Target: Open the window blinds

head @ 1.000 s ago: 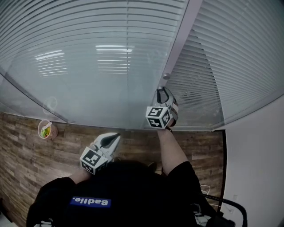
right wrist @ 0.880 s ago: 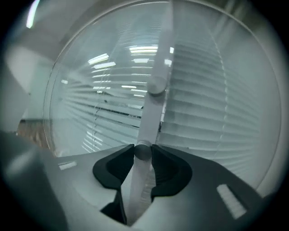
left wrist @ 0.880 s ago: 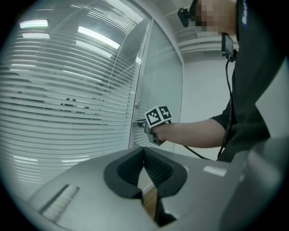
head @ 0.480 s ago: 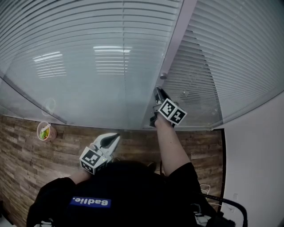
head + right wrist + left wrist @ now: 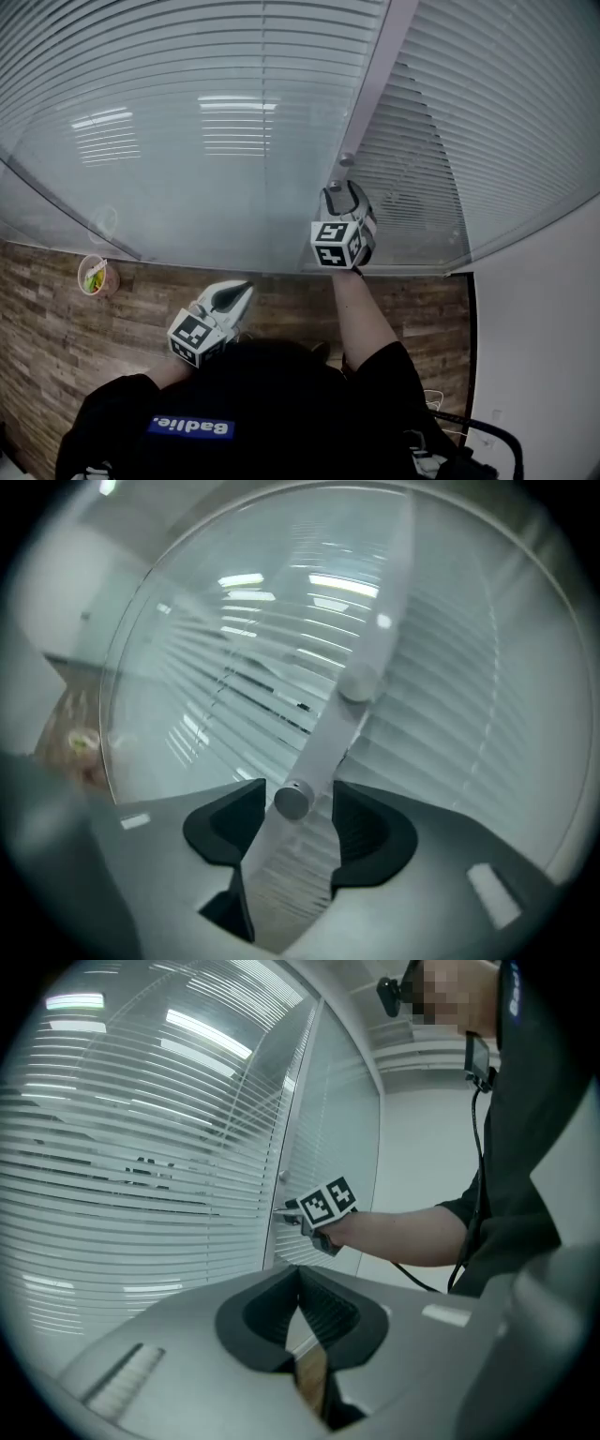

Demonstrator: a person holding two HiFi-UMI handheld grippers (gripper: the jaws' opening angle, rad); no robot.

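Left tongs (image 5: 242, 289) sit low, close to the person (image 5: 244, 412), jaws together and empty. They look parked, since one tool seems enough here. Right tongs (image 5: 339, 191) reach out to the frame post (image 5: 370, 639) between the two glass panes (image 5: 187, 187). Their jaws have just been opening and stand apart, with the small round knob (image 5: 293, 801) between them and the pads clear of it. This is probably a release to re-grip for another twist. The blinds (image 5: 234, 66) hang behind the glass beyond; their slat tilt is hard to judge.
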